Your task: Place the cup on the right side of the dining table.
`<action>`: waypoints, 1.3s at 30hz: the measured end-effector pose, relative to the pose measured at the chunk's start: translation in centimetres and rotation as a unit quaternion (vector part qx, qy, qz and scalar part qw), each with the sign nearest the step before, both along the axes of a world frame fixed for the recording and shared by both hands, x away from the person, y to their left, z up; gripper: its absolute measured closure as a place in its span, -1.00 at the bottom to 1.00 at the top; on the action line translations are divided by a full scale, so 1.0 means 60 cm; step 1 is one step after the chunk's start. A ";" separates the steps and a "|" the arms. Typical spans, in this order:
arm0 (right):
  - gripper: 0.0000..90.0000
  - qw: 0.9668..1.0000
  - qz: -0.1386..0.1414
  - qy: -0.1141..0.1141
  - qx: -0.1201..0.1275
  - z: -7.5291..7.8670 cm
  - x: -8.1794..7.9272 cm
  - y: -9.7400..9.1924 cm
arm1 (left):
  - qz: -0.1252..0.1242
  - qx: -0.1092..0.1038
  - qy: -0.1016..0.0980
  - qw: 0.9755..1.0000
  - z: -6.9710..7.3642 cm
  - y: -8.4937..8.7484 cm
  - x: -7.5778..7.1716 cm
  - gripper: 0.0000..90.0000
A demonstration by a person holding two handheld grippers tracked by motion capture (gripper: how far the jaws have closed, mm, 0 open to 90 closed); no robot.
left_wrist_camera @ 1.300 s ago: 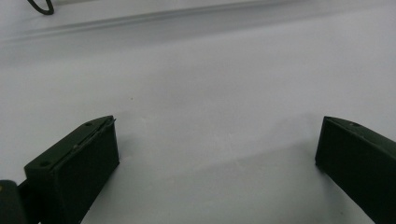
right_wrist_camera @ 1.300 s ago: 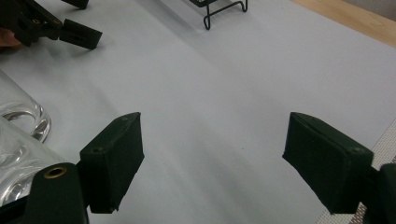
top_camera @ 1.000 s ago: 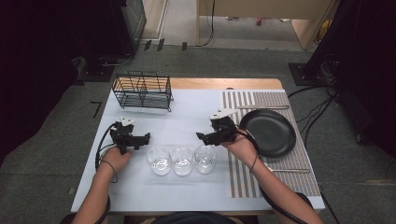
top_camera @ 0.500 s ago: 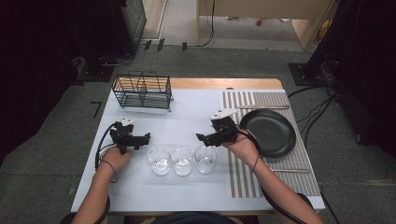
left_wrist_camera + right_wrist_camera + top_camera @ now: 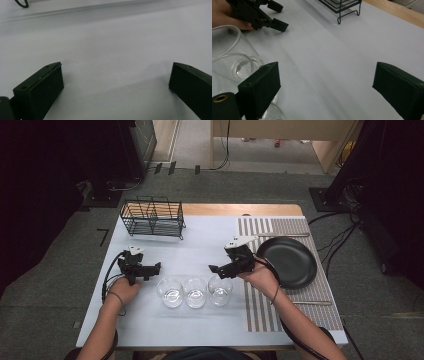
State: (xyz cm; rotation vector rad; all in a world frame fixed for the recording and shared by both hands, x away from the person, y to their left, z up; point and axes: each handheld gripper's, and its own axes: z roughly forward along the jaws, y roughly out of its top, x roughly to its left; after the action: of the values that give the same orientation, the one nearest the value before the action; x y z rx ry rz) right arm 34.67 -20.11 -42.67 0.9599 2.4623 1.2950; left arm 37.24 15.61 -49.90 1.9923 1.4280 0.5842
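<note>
Covering most of the middle of the high view, the white table (image 5: 200, 320) carries everything else. At its right side lies a striped placemat (image 5: 260, 305), and on the upper part of that mat sits a black plate (image 5: 290, 262). In the upper left of the table stands a black wire rack (image 5: 152, 217), well apart from both hands.

Three clear glasses stand in a row at the lower centre: the left glass (image 5: 170, 291), the middle glass (image 5: 194, 292) and the right glass (image 5: 220, 290), each just beside its neighbour.

Coming in from the lower right, the right gripper (image 5: 216, 268) hovers just above and beside the right glass, between it and the plate. Its jaws have just been opening and now stand apart with nothing between them; in the right gripper view bare table shows in the gap, and the glasses sit at the lower left of that frame, just beside the left jaw.

At the left, the left gripper (image 5: 156, 266) rests near the left glass, its tip pointing toward the row. Its jaws are spread wide in the left gripper view, with plain table between them.

Two pieces of cutlery (image 5: 310, 303) lie along the mat's upper and lower edges, too small to tell apart.
</note>
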 end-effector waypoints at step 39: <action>-1.00 0.995 0.095 0.008 0.014 0.006 -0.020 0.013 | 0.000 0.000 0.001 1.000 0.000 0.000 0.000 -1.00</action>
State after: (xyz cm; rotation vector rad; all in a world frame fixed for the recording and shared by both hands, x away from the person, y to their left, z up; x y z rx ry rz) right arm 33.46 -19.32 -42.34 0.7593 2.6090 1.3871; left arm 37.26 15.61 -49.90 1.9930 1.4280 0.5827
